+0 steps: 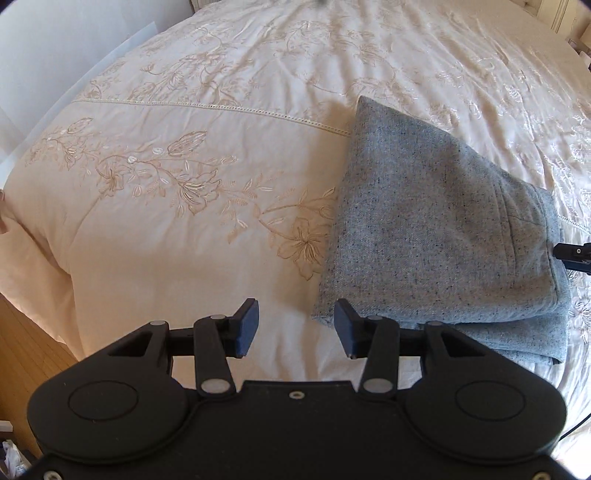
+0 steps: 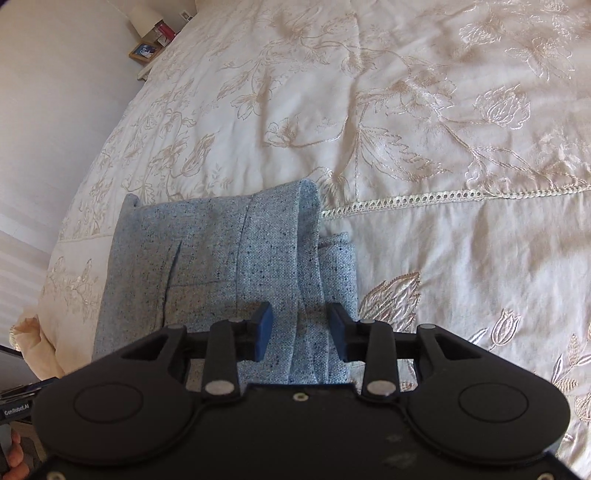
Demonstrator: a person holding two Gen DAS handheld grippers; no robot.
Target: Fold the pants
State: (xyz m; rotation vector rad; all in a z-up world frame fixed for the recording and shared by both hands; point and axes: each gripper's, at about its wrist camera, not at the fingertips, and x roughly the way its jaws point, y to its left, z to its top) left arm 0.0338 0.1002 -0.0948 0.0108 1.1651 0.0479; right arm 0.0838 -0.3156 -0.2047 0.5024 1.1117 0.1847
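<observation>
the grey pants [image 1: 436, 229] lie folded into a thick bundle on a cream bedspread [image 1: 184, 229] stitched with flowers, with a lace seam [image 1: 236, 109] running across the cloth and passing under the far part of the bundle. in the left wrist view the left gripper [image 1: 295, 328] hangs over bare bedspread with its jaws spread wide and nothing between them; the near left corner of the pants sits just beside the right finger [image 1: 347, 328], slightly behind it, and the rest of the bundle stretches away to the right and far side. at the right edge of that view a black part of the right gripper [image 1: 572, 253] shows beside the pants' right side. in the right wrist view the right gripper [image 2: 300, 330] is over the near end of the pants [image 2: 221, 266], jaws held well apart and not closed on anything; the rolled fold edge of the bundle runs from the far side straight toward the gap between the fingers, and grey cloth fills that gap from behind, though whether the fingers [image 2: 263, 330] touch the cloth cannot be told. a lower layer [image 2: 338, 266] of the pants sticks out to the right of the fold. far left, past the bed's edge, a small table with a lamp [image 2: 144, 16] and a picture frame [image 2: 144, 51] stands by the wall
</observation>
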